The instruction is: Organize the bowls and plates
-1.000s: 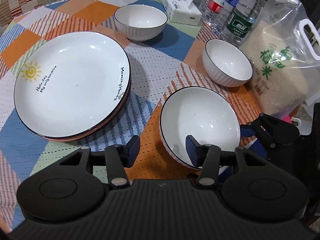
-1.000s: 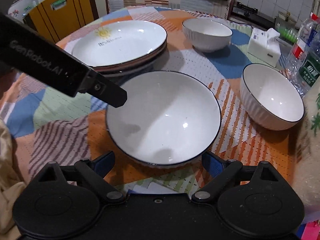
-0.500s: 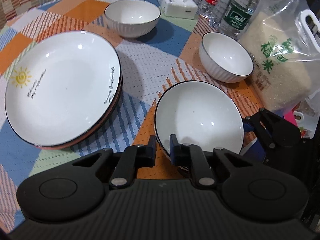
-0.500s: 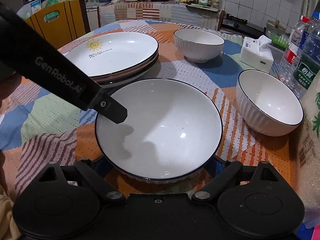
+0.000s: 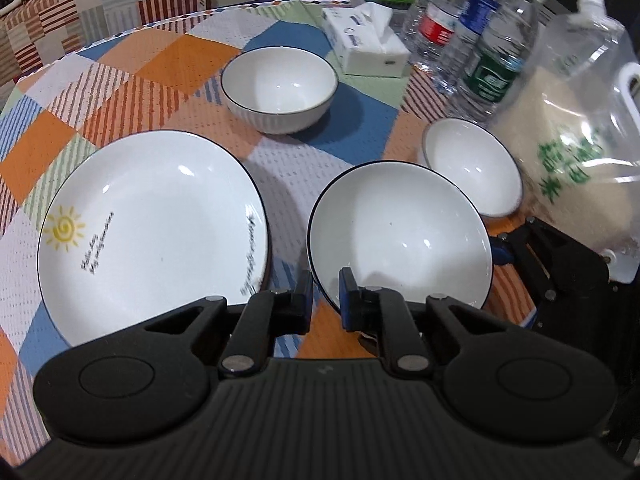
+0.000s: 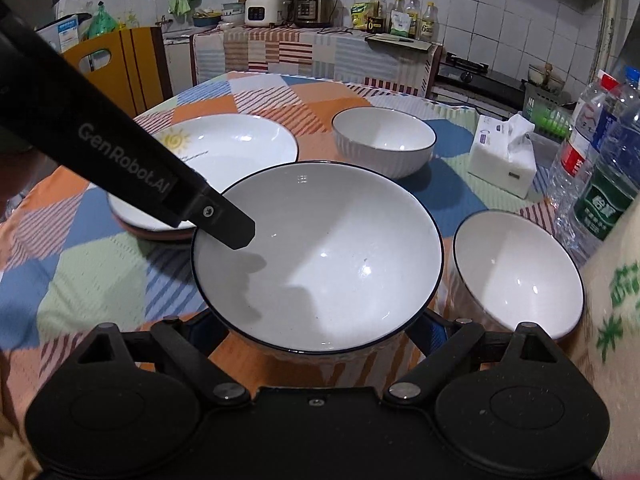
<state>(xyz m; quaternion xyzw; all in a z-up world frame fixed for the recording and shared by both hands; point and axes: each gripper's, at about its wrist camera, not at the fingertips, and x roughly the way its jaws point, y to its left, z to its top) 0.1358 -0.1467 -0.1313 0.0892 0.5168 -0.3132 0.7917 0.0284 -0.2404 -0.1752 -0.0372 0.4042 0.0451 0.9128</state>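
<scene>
My left tongs (image 5: 325, 296) are clamped on the near-left rim of the wide white bowl with a thin dark rim (image 5: 400, 236), one blue pad inside it and one outside. My right tongs (image 6: 320, 326) cradle the same bowl (image 6: 320, 256) from its opposite side, their blue pads pressed against its ribbed outer wall, so it sits pinched between them. The bowl hangs just above the round table with a patchwork orange, blue and green cloth (image 5: 168, 56).

From the left wrist, I see the right tongs only as a black frame past the bowl's far edge. The stack of white plates, the top one printed with a yellow sun (image 5: 152, 228), lies just left of the bowl; two smaller white ribbed bowls stand beyond, one mid-table (image 5: 279, 88), one beside a clear bag of rice (image 5: 576, 152). A white tissue box (image 5: 366, 42) and clear water bottles (image 5: 492, 40) line the far edge.

Only the right wrist shows the kitchen counter with cookers (image 6: 296, 8) behind the table, and my left tongs' long black arm crossing the plates (image 6: 224, 148).

A second ago my left tongs stood apart and the bowl sat on the cloth; now they have closed and the bowl has lifted slightly.
</scene>
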